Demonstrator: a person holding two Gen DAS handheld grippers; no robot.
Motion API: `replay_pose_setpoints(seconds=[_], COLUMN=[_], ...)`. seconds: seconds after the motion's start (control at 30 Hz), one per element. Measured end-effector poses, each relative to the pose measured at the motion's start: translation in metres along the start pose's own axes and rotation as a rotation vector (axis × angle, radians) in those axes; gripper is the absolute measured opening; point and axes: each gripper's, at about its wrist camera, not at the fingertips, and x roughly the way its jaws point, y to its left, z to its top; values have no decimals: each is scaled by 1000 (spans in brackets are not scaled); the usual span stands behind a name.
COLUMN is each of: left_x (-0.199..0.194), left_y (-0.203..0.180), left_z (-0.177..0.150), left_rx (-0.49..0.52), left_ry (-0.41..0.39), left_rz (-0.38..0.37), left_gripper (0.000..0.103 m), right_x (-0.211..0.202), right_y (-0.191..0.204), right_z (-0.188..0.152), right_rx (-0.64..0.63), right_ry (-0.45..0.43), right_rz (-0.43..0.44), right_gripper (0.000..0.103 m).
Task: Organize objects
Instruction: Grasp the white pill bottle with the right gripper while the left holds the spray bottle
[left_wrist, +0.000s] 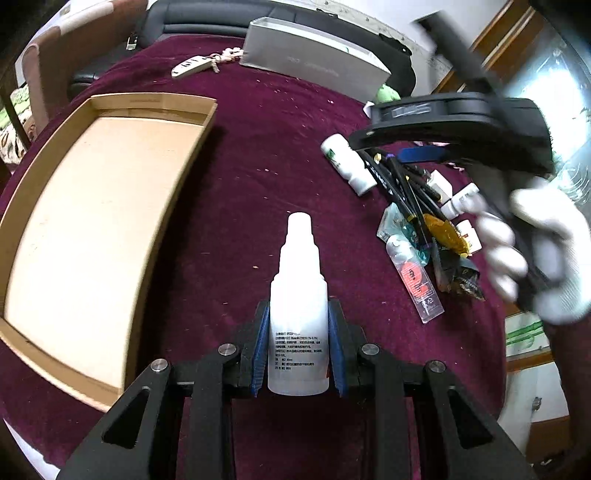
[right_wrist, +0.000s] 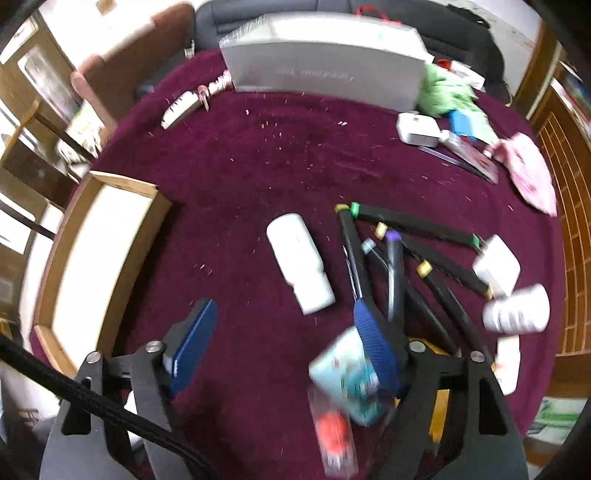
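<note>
My left gripper (left_wrist: 298, 314) is shut on a white dropper bottle (left_wrist: 299, 306), held upright above the maroon tablecloth (left_wrist: 258, 147). An open cardboard tray (left_wrist: 92, 221) lies to its left; it also shows in the right wrist view (right_wrist: 99, 254). My right gripper (right_wrist: 284, 317) is open, over a pile of black pens (right_wrist: 399, 266), small white bottles (right_wrist: 301, 258) and packets (right_wrist: 351, 373). The same gripper (left_wrist: 424, 155) shows in the left wrist view, held by a white-gloved hand (left_wrist: 535, 243) above that pile (left_wrist: 413, 206).
A grey box (left_wrist: 314, 51) stands at the table's far edge, with a key fob (left_wrist: 192, 65) beside it. In the right wrist view, a white charger (right_wrist: 417, 129), green cloth (right_wrist: 447, 92) and pink item (right_wrist: 532, 173) lie at the far right.
</note>
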Motion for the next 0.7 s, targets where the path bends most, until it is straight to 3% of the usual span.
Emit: replay_pose_setpoints(seconds=[0.2,0.27,0.5,0.7], left_x=[-21,-24,-25,-28], left_y=[21,26,44,50], left_z=[4,7,14,19], left_rx=[-13,-11,-29,-19], left_ry=[-30,-37,-24,-26], left_rz=[-35,-45,-80,-94], left_gripper=[25,25,25,25], right_x=[33,42,66,39], right_y=[0,-2,-4,-24], right_z=[25,26,16,11], right_rx=[3,16,21,135], right_ry=[81,107,158,97], right_rz=[-41,-32,-138,37], right_gripper=[70,59,57,58])
